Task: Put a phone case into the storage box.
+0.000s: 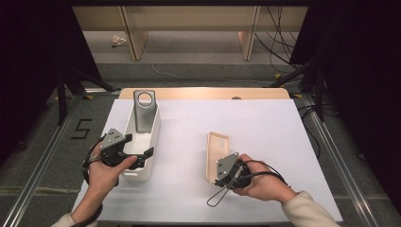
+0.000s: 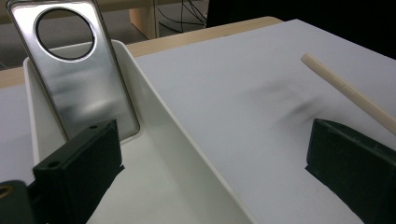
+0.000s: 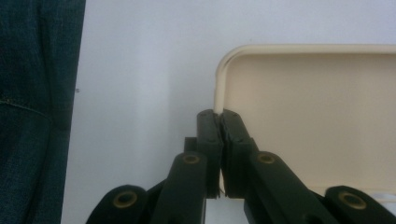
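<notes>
Pinching the cream lid's [image 3: 308, 112] rim, right claw [image 3: 219, 116]; left claw [image 2: 210, 158] wide.

Black digit "5" [image 1: 82, 128] marked on grey floor [image 1: 42, 156], left of table's [image 1: 265, 137] left edge, near far-left corner. No other readable text, label or brand.
</notes>
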Demonstrator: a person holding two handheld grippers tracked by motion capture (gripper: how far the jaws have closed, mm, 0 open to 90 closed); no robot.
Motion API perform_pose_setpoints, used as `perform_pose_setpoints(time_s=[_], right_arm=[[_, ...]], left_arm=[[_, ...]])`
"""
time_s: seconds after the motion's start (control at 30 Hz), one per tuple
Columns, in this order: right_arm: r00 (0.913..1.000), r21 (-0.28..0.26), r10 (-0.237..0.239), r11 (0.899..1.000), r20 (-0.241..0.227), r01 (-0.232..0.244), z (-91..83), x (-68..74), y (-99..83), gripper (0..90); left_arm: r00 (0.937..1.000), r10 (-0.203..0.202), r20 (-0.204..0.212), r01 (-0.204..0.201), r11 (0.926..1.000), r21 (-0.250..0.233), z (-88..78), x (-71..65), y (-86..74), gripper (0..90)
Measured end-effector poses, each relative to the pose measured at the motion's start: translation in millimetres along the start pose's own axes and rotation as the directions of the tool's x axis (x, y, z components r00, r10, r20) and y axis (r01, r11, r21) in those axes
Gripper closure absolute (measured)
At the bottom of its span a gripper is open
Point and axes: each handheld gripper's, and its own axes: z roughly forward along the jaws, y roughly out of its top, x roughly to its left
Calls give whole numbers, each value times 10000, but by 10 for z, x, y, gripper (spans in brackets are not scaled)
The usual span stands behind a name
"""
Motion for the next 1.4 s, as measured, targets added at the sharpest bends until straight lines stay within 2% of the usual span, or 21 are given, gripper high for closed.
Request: perform_pose_setpoints(time_s=[0.07, 0.23, 0.5, 0.73, 1.4], right_arm=[[10000, -383, -54, 9993, 4, 54, -23, -5, -7, 883], [9998, -906, -157, 9957, 158, 170, -46, -9, -28, 883], [9995, -1303, -214, 9912, 217, 240, -50, -21, -58, 882], [9996, -1423, -196, 9896, 190, 221, -42, -12, -95, 881], [9991, -1647, -262, 9859, 320, 311, -50, 4, -79, 881]], left_arm=[[10000, 38, 31, -38, 10000, 4, 4, -14, 8, 29], [9999, 88, 148, -88, 10000, 1, 26, -63, 47, 37], [9994, 115, 340, -113, 9999, -72, 80, -140, 115, 44], [9975, 236, 673, -242, 9997, 80, 163, -251, 167, 60], [9856, 582, 1585, -669, 9965, 501, 464, -607, 425, 70]])
